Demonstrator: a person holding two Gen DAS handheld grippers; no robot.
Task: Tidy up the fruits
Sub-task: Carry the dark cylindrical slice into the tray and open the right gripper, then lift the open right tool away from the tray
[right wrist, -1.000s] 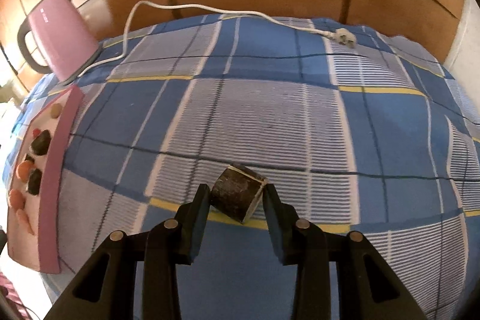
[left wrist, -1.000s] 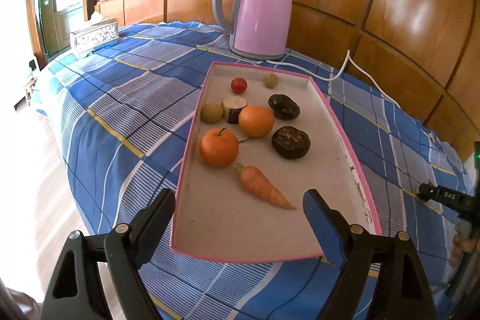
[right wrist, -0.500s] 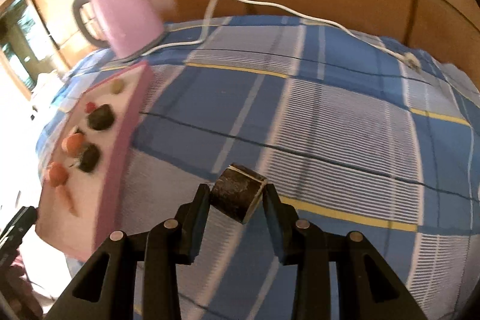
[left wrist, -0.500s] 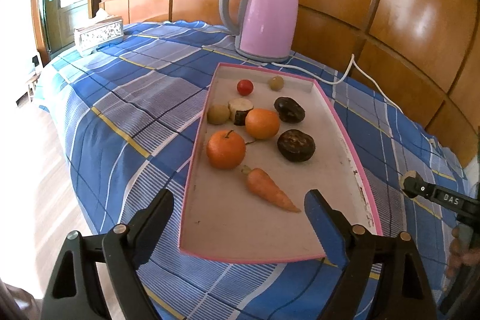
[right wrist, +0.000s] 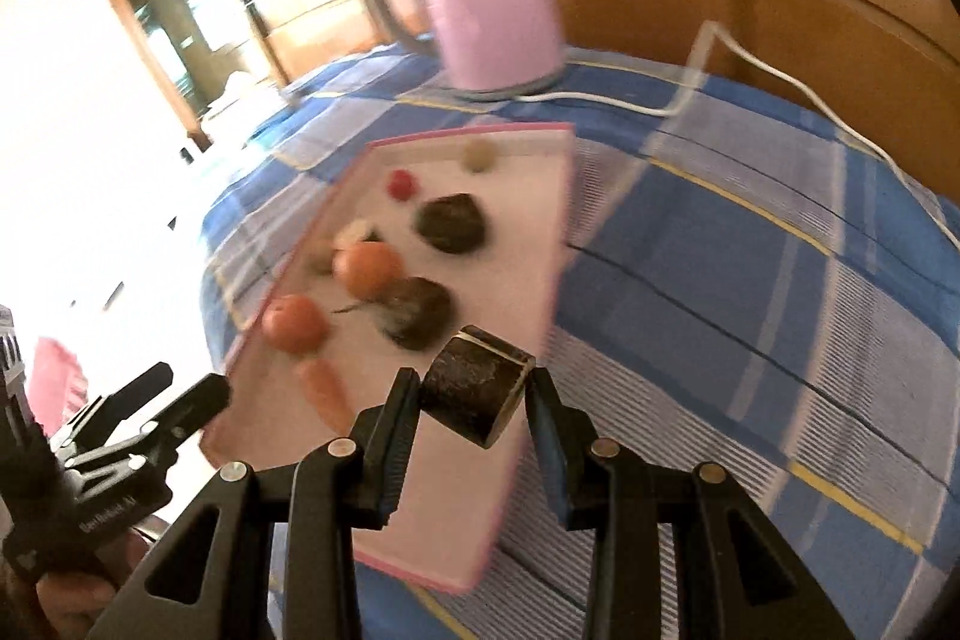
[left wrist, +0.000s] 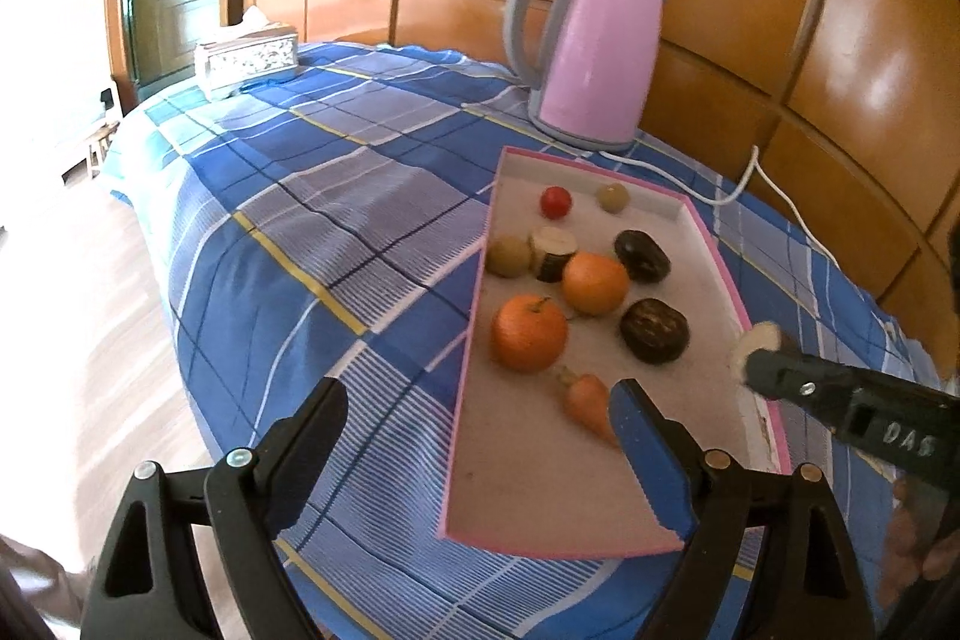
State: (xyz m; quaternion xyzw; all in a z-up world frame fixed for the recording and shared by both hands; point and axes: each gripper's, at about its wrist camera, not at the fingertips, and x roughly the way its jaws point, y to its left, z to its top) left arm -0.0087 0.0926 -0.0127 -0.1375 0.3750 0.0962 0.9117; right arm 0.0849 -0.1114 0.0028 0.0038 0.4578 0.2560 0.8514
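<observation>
We clamp dark cylindrical fruit chunk with pale cut end (right wrist: 477, 393) in right gripper (right wrist: 471, 403), above right edge of pink-rimmed shallow cardboard tray (left wrist: 729, 280). Our left gripper (left wrist: 480, 415) fingers wide apart, empty, near tray's near-left corner. 2 round orange fruits (left wrist: 529, 333) sit mid-tray.

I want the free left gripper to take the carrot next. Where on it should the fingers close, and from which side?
Grip the carrot on its thick end near the stem, where the fingers have most to bite on. It lies flat in the pink tray, tapering toward the near edge, so bring the open left gripper down from above, fingers across its width. The orange sits close beside that end, so probably a little lower.
</observation>
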